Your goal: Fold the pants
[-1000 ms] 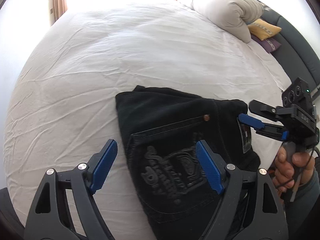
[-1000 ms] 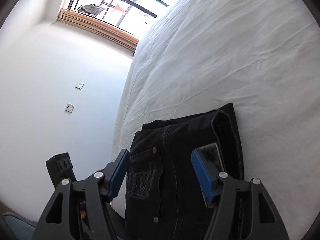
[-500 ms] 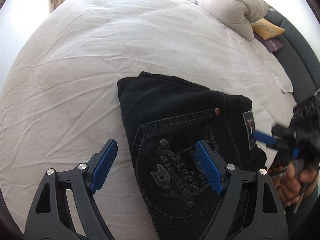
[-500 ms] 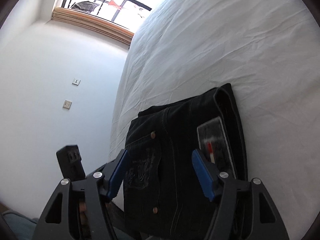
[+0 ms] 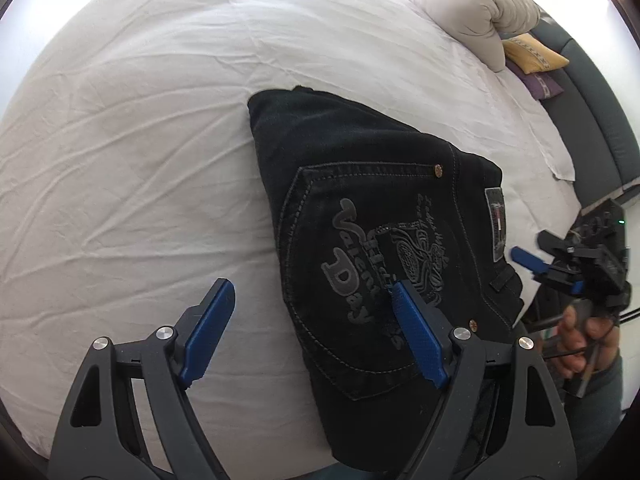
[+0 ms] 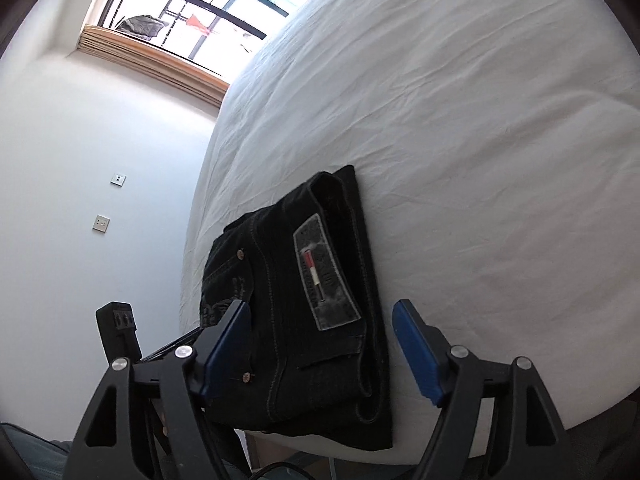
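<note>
Partly cropped folded pants (image 5: 372, 248), near end behind left tool (image 5: 312, 328)

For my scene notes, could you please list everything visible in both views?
Folded black denim pants: one, black, near edge of bed.
White bed sheet: one, white, covering the bed.
Rolled cream duvet: one, cream, far right.
Yellow cushion: one, yellow, beside duvet.
Purple cushion: one, purple, under the yellow one.
Barred window: one, dark frame, left wall.
Wall plates: two, pale, white wall.
Left gripper: black, blue pads, open.
Right gripper: open, just been opening, straddling pants.
Hand: one, holding right gripper.
</note>
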Demonstrator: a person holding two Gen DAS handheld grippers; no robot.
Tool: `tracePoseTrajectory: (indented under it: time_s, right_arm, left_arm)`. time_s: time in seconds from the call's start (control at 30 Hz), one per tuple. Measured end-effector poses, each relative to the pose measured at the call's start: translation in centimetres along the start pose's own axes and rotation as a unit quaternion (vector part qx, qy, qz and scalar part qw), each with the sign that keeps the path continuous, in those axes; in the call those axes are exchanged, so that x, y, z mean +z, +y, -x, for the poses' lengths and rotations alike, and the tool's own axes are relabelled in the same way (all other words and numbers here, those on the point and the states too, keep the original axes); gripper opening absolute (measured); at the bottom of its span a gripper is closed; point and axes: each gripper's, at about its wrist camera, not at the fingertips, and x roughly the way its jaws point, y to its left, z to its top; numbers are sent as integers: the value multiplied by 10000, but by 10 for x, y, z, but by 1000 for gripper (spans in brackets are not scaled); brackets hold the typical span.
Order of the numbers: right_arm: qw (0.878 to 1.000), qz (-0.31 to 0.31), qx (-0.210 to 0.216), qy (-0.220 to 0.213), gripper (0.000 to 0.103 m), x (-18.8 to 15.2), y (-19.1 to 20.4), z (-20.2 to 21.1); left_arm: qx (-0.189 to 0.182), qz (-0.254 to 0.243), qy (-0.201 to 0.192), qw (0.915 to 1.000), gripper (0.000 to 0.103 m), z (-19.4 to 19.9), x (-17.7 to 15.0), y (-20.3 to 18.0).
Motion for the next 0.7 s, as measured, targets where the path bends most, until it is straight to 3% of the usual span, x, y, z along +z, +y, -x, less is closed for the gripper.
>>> tracePoseTrajectory:
  time_s: [0.13, 0.27, 0.33, 0.43, 0.6, 0.7]
  right_arm:
    - [9987, -44, -156, 484, 76, 2, -12, -31]
    - [9987, -157, -43, 492, 76, 13, -12, -41]
    - [9980, -14, -172, 605, 71, 16, -3, -49]
    - [9946, 362, -477, 851, 65, 17, 14, -63]
    - [9896, 615, -958, 884, 39, 15, 26, -64]
    - [9875, 769, -1124, 788, 28, 14, 34, -58]
  left_arm:
    - [-196, 78, 220, 9995, 80, -12, 4, 1]
    - [-211, 108, 337, 9992, 79, -21, 11, -4]
    - [-306, 70, 442, 9985, 65, -25, 13, -8]
    - [-328, 117, 473, 9983, 57, -28, 14, -9]
    - [-400, -62, 355, 9986, 35, -20, 13, -15]
    - [-387, -166, 220, 9989, 28, -13, 14, -22]
